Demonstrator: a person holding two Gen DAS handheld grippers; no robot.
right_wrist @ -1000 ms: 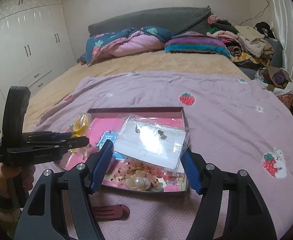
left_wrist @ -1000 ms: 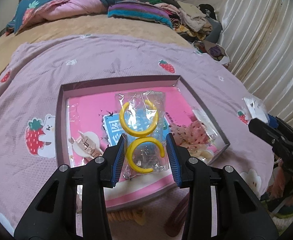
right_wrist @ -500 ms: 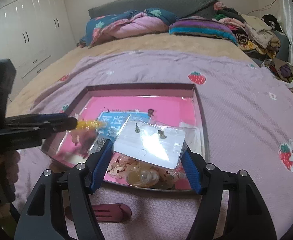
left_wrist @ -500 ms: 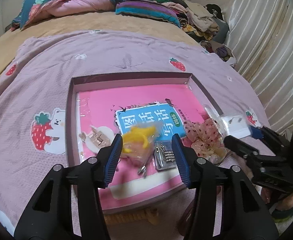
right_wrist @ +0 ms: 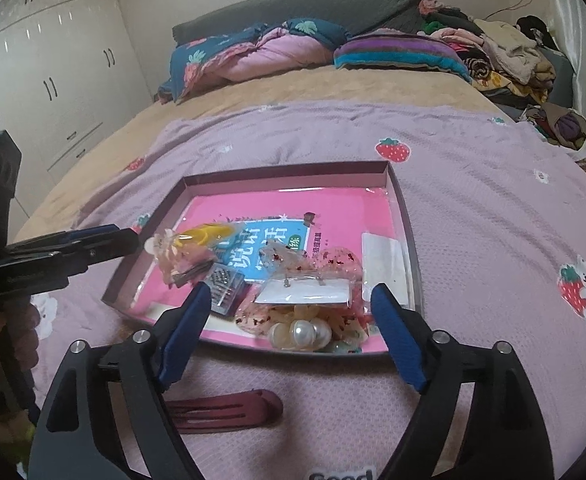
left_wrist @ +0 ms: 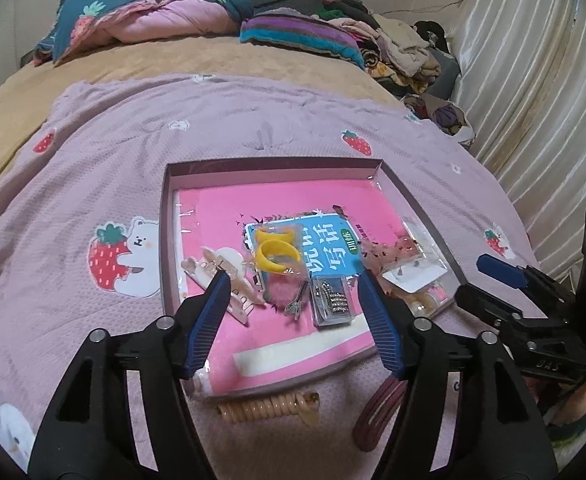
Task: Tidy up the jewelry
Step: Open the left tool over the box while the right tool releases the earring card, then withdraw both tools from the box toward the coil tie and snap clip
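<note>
Your left gripper hangs over the near edge of the shallow mauve cardboard tray, its blue-padded jaws just spread apart and nothing pressed between them. The clear plastic bag of yellow hoop earrings lies released on the tray's pink-and-blue printed booklet, a little beyond your fingertips, near the tray's middle. Just left of it sits a pale pink claw hair clip, partly hidden by your left finger. Between your jaws, closer to the near edge, you can see a fluffy pink pom-pom, a small silver charm and a clear box of rhinestone pieces.

Your right gripper has just opened wider too and grips nothing. The white earring card in its clear sleeve rests in the tray's near right corner, on top of a pink speckled sheer hair bow and a cluster of pearly shell-shaped pieces, with your blue pads standing clear on either side of it. A white paper slip lies along the tray's right edge.

Outside the tray, on the lilac strawberry-print blanket, a beige coiled hair tie lies touching or just beside the near edge, and a dark red snap hair clip lies near it, towards your right hand's side.
</note>
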